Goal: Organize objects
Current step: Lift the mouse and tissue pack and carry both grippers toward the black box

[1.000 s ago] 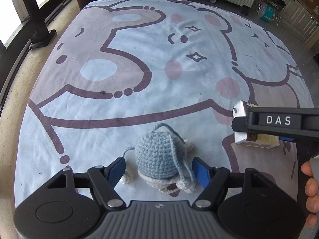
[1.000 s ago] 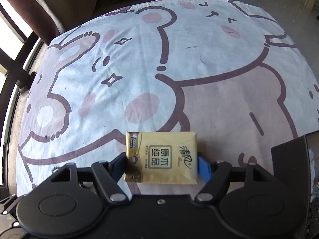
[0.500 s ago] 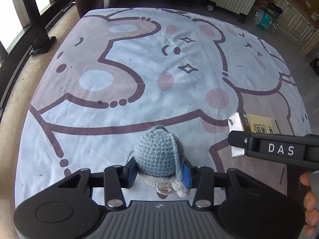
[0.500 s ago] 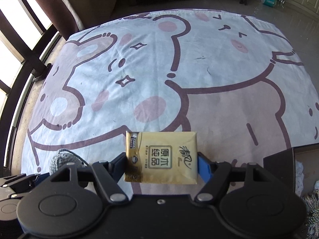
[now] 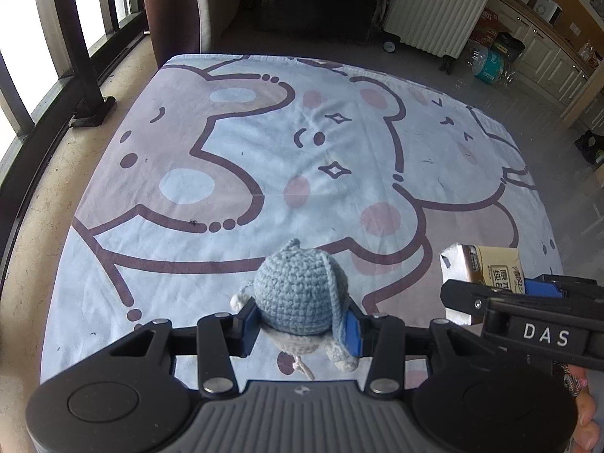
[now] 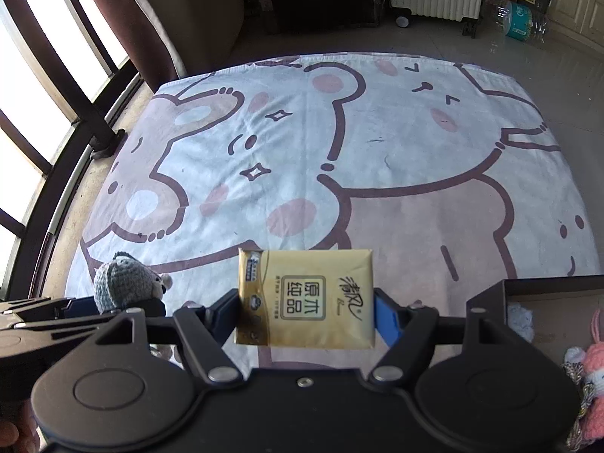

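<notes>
Spread over the floor, a pale bear-print blanket (image 5: pixel 264 173) lies beneath the left hand-held gripper (image 5: pixel 300 321), clamped on a round blue crocheted doll (image 5: pixel 298 294) whose dangling strands might snag. Rightward view: right hand-held gripper (image 6: pixel 306 313) pinches a flat golden tissue packet (image 6: pixel 305 298), slippery, near a dark brown box (image 6: pixel 547 302).

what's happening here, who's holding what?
A person works two handheld grippers over a cartoon bear blanket. The left gripper is shut on a blue crocheted toy; the right gripper is shut on a gold tissue pack. Both items are held above the blanket. A dark box holding other soft toys sits at the right.
</notes>
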{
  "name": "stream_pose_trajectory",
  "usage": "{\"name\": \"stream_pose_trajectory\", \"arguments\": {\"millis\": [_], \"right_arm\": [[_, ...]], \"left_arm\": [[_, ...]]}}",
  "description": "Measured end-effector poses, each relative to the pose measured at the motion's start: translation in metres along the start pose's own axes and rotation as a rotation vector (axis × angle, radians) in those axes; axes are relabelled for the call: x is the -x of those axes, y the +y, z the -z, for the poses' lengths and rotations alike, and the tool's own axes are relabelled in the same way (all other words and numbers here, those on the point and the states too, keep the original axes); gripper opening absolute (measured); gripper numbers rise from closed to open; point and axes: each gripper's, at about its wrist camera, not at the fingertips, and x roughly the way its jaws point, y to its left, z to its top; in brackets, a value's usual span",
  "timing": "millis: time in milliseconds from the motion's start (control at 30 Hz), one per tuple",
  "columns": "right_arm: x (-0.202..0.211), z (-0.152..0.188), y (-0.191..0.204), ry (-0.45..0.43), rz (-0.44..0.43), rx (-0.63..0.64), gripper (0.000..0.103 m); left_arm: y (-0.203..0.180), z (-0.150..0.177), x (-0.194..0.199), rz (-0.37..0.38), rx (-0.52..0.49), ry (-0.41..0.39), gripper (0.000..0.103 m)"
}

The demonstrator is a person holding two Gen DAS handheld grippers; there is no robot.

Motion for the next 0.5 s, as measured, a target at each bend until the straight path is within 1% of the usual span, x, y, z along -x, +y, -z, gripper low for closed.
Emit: {"name": "stream_pose_trajectory", "arguments": {"millis": [200, 500], "right_arm": [[0.028, 0.005, -0.005, -0.038, -0.015, 0.006, 0.073], [0.063, 0.009, -0.011, -0.087, -0.007, 0.044, 0.073]], "left_arm": [[-0.006, -0.001, 0.023, 0.013, 0.008, -0.031, 0.045], [-0.024, 0.001, 0.051, 0.043, -0.004, -0.073, 0.045]]}}
